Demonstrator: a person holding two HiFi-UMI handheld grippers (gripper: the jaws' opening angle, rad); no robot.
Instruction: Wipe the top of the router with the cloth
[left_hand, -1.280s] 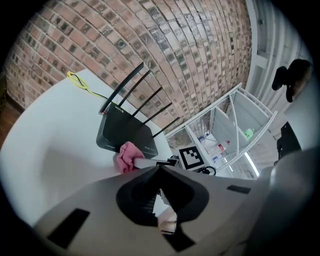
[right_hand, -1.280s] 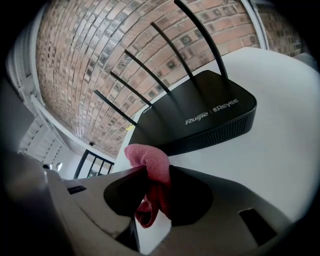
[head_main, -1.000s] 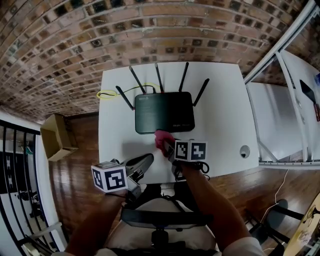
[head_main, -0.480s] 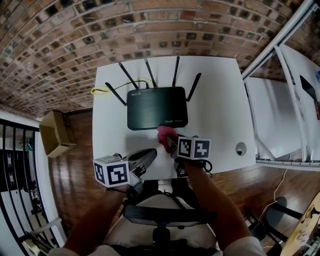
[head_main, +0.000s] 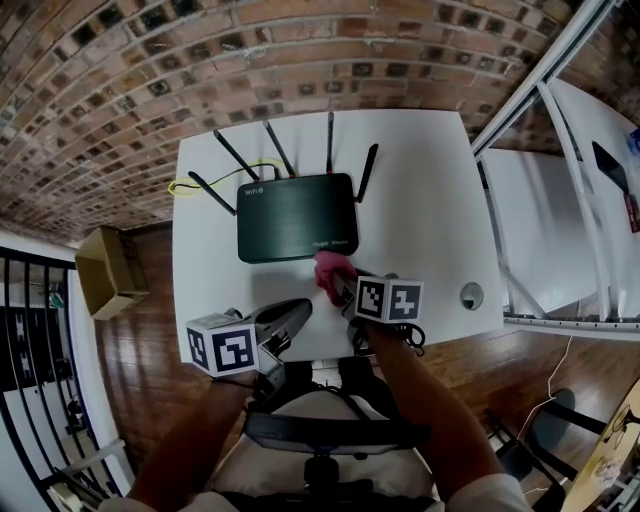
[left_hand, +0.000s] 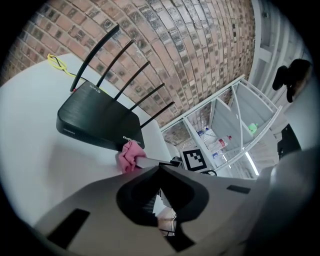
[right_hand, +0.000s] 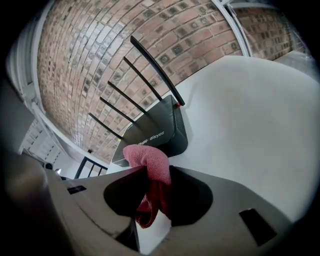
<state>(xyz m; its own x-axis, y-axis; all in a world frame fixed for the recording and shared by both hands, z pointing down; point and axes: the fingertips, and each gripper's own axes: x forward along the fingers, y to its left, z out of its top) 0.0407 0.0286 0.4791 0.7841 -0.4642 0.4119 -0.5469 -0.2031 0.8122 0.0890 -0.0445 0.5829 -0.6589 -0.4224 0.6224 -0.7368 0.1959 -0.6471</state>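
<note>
A black router (head_main: 297, 217) lies flat on the white desk (head_main: 420, 200), slightly left of the middle. Its five thin antennas fan out along the far edge, towards the brick wall (head_main: 300, 60). A yellow cable (head_main: 200, 183) loops on the desk by the router's far left corner.

The right gripper (head_main: 340, 285) reaches in from the near side, and its fingers pinch a pink cloth (head_main: 330, 270). In the right gripper view the cloth (right_hand: 150, 157) bunches up above the fingertips and hangs in a fold between the fingers, which press against it from both sides (right_hand: 159, 170). The cloth sits at the router's near edge, close to its right front corner and just below the white lettering. It isn't on the top surface, and I cannot tell whether it touches the casing. The left gripper view shows the same thing, with the cloth (left_hand: 130, 155) low against the front corner of the router (left_hand: 97, 120).

The left gripper (head_main: 297, 308) is over the near edge of the desk, to the left of the right gripper and well apart from the router. Its fingers are pressed together with nothing between them (left_hand: 160, 167).

A round cable port (head_main: 470, 295) is set into the desk near its right front corner. A cardboard box (head_main: 105, 272) stands on the wooden floor (head_main: 150, 330) to the left of the desk, and a white metal rack (head_main: 560, 200) stands to the right.
</note>
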